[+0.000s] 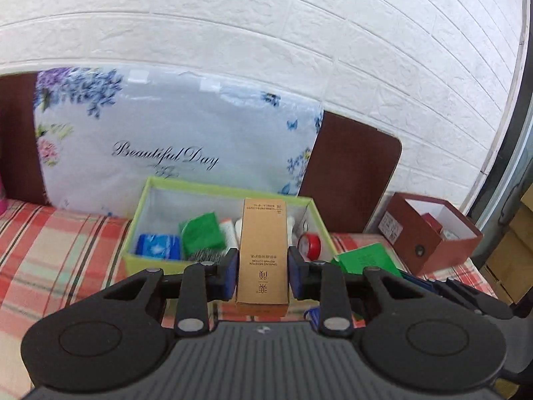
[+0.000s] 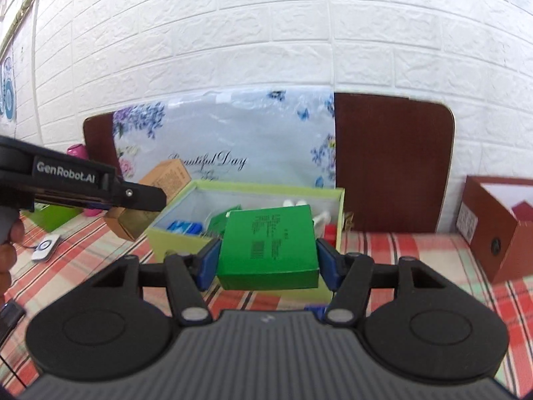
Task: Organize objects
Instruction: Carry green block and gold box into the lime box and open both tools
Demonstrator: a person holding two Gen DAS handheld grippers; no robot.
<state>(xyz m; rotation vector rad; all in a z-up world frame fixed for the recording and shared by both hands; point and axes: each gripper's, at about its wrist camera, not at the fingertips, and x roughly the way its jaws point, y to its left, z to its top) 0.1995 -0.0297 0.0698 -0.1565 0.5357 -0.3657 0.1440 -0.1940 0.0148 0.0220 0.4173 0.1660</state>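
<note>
My left gripper (image 1: 263, 266) is shut on a tall tan carton (image 1: 263, 233), its blue pads pressed on the carton's long sides. It hangs in front of an open lime-green bin (image 1: 160, 183) on the plaid bed. Inside the bin lie a blue pack (image 1: 156, 245), a green box (image 1: 203, 233), white tubes and a red tape roll (image 1: 309, 243). My right gripper (image 2: 268, 260) is shut on a flat green box (image 2: 269, 243), held just before the bin (image 2: 266, 188). From the right wrist, the left gripper (image 2: 146, 200) shows at the left with its carton (image 2: 166, 175).
A flowered pillow pack (image 1: 166, 133) leans on a brown headboard behind the bin. A brown open box (image 2: 493, 233) stands on the right. A white device (image 2: 46, 248) and a pink object (image 2: 76, 151) lie to the left. A person's hand (image 2: 8, 246) is at the left edge.
</note>
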